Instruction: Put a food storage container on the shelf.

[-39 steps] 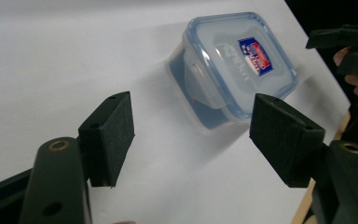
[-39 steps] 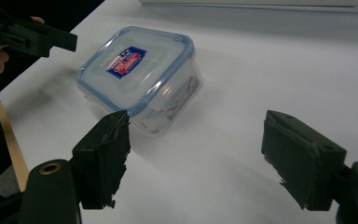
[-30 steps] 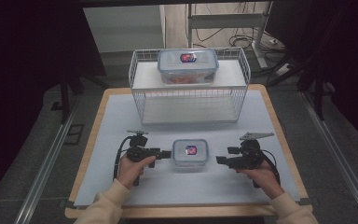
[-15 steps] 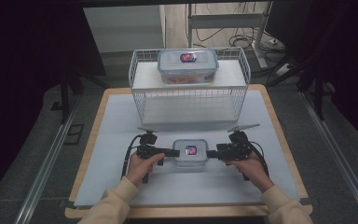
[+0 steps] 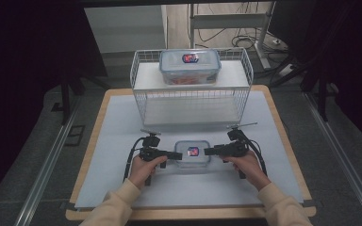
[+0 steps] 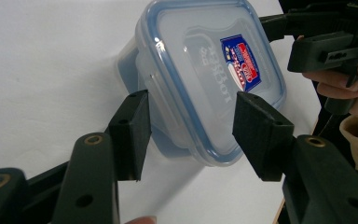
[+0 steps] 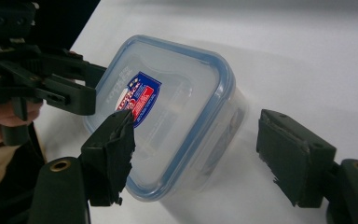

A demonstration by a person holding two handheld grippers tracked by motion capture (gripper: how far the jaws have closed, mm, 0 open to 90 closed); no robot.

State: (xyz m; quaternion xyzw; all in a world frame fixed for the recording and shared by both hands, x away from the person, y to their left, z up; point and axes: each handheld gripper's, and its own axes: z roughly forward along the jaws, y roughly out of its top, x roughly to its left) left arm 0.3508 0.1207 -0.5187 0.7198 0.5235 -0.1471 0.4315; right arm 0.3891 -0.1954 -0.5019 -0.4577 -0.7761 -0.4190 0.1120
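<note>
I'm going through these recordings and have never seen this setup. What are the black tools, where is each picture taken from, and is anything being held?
A person sits at a table and holds a hand-operated two-jaw tool in each hand. The high view looks down from above: the left gripper and the right gripper come at a small lidded container from its two ends. The other two pictures come from cameras riding on the tools, looking along their black jaws. In the left gripper view the jaws straddle one end of the container and have just been closing, but the pads do not yet press on it. In the right gripper view the jaws also stand open around the other end. So nothing is held yet. Behind stands a wire rack with a larger container on top.
</note>
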